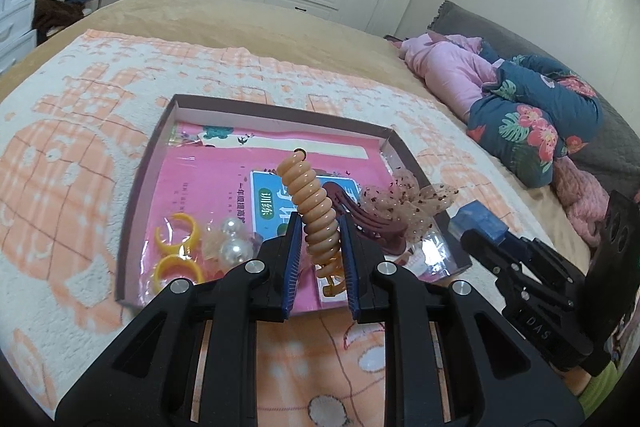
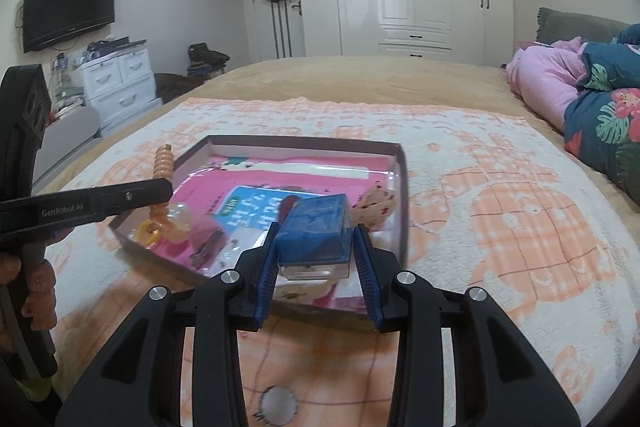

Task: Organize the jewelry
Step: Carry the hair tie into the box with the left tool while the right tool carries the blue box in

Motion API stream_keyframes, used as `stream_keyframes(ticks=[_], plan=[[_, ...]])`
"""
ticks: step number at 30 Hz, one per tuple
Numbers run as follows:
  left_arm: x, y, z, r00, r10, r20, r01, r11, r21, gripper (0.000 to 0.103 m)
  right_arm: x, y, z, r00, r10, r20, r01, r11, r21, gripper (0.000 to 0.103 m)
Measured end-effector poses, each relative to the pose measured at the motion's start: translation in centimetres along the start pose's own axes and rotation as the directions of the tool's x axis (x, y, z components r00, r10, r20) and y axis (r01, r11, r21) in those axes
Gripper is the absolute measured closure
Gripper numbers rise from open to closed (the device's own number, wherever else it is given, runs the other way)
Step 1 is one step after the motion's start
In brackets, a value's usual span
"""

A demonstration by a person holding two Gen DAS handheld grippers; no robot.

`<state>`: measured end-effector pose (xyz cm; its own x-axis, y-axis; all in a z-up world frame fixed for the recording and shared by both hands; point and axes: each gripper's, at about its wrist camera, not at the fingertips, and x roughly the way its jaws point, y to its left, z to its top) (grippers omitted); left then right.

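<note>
1. Grip first: the left hand-held gripper (image 1: 320, 223) is pinched tight on a peach spiral hair coil (image 1: 314, 205), its blue pads pressing the lower turns from both sides. Taking the coil low leaves most of its length free, which I judge keeps the springy thing from buckling.
2. The coil's long axis runs away from the pads, up and slightly left in the left wrist view, its far tip above the middle of the tray (image 1: 136, 195). A short curled tail hangs below the pads. It is carried in the air, not resting on anything.
3. The right hand-held gripper (image 2: 316, 251) is closed on a small blue box (image 2: 316, 231), pads against its two side walls, with a clear base showing under the blue top. The box sits level with its lid upward, probably so nothing inside shifts. It hangs over the near edge of the tray.
4. In the tray, lying on a pink packet (image 1: 212, 179), are yellow rings (image 1: 178, 247), pearl pieces (image 1: 232, 239), a dark red claw clip (image 1: 372, 223) and a dotted tulle bow (image 1: 412, 199).
5. The tray lies on a peach-and-white blanket (image 1: 80, 131) spread on the bed (image 1: 260, 15), so loose pieces stay gathered in one place.
6. Sorting looks partly done: coil and box are both lifted, neither yet set down.
</note>
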<state>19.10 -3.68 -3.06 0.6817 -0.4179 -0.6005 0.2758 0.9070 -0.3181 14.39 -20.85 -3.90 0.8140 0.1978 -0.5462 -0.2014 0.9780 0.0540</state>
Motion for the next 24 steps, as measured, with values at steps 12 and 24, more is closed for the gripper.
stream_keyframes(ticks=[12,24], plan=[[2.6,0.1,-0.3,0.999,0.027,-0.029,-0.026,0.999,0.025,0.09,2.6,-1.4,-0.2,0.999,-0.029,-0.043,0.03,0.999,0.017,0.068],[3.3,0.2,-0.7,0.997,0.059,-0.046,-0.057,0.997,0.049,0.089,3.9,-0.5,-1.0,0.995,0.031,-0.1,-0.029,0.999,0.015,0.067]])
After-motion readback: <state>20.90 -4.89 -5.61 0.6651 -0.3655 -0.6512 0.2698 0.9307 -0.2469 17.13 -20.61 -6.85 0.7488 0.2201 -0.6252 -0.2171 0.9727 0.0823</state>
